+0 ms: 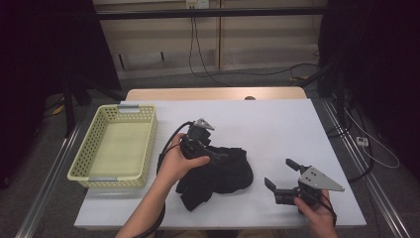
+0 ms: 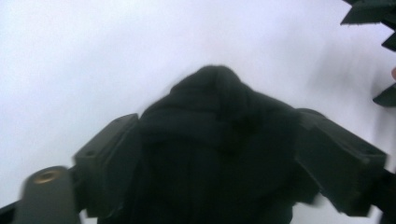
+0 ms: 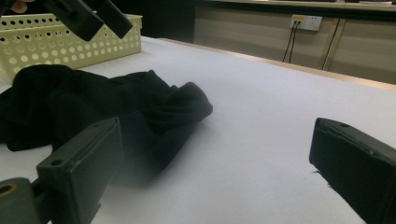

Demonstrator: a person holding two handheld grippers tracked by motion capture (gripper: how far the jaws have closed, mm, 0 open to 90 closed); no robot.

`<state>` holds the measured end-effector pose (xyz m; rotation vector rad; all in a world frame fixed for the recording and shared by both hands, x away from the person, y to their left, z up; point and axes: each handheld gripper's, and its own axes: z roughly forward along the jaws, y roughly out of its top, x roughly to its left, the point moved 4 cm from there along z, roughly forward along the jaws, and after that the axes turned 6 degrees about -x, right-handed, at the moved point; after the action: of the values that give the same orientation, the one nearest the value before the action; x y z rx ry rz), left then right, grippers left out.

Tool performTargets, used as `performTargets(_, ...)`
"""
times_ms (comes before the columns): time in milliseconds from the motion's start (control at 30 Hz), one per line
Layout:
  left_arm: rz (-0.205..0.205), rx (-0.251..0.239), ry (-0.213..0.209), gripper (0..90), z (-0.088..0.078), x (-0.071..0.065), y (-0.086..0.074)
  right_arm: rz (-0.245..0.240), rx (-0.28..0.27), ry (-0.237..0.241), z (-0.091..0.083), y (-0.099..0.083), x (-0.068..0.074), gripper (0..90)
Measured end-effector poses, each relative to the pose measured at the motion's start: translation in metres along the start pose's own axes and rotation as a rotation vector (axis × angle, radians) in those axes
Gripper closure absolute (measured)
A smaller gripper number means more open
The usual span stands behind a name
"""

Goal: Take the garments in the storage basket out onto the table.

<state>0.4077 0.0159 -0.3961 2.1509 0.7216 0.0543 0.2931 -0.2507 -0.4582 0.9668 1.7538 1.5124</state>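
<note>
Left gripper spread wide over black cloth heaped mid-table beside yellow basket, fabric between but unpinched, likely for a fresh hold; right gripper gaping, empty, parked clear

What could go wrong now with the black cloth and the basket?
The left gripper stands open with the black cloth bunched between its jaws, so closing now may catch only a fold and the rest could drag or slip out. The cloth is crumpled, so it may snag on the rim of the yellow basket nearby. The right gripper is open and apart from the cloth, giving no support.
</note>
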Motion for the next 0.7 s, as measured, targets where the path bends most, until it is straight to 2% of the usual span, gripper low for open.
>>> performTargets(133, 0.000, -0.003, 0.009, 13.1, -0.006, 0.005, -0.010, -0.009, 0.016, 0.020, 0.002, 0.000, 0.004, 2.7)
performTargets(367, -0.029, -0.046, 0.057, 11.7, -0.018, 0.020, -0.024, -0.017, 0.081, 0.079, 0.014, -0.002, 0.020, 3.2)
performTargets(433, -0.019, -0.023, 0.064, 11.3, -0.018, 0.022, -0.028, -0.023, 0.091, 0.099, 0.019, 0.000, 0.027, 4.3)
performTargets(500, 0.002, -0.020, 0.076, 11.2, -0.019, 0.024, -0.032, -0.038, 0.099, 0.140, 0.024, 0.003, 0.036, 9.0)
performTargets(567, 0.001, -0.014, 0.070, 11.2, -0.019, 0.025, -0.037, -0.065, 0.115, 0.175, 0.029, 0.006, 0.045, 15.7)
performTargets(600, 0.002, -0.010, 0.068, 11.2, -0.018, 0.027, -0.039, -0.061, 0.115, 0.194, 0.031, 0.008, 0.050, 17.8)
performTargets(700, 0.005, -0.013, 0.088, 10.9, -0.020, 0.031, -0.043, -0.082, 0.125, 0.233, 0.034, 0.013, 0.064, 26.2)
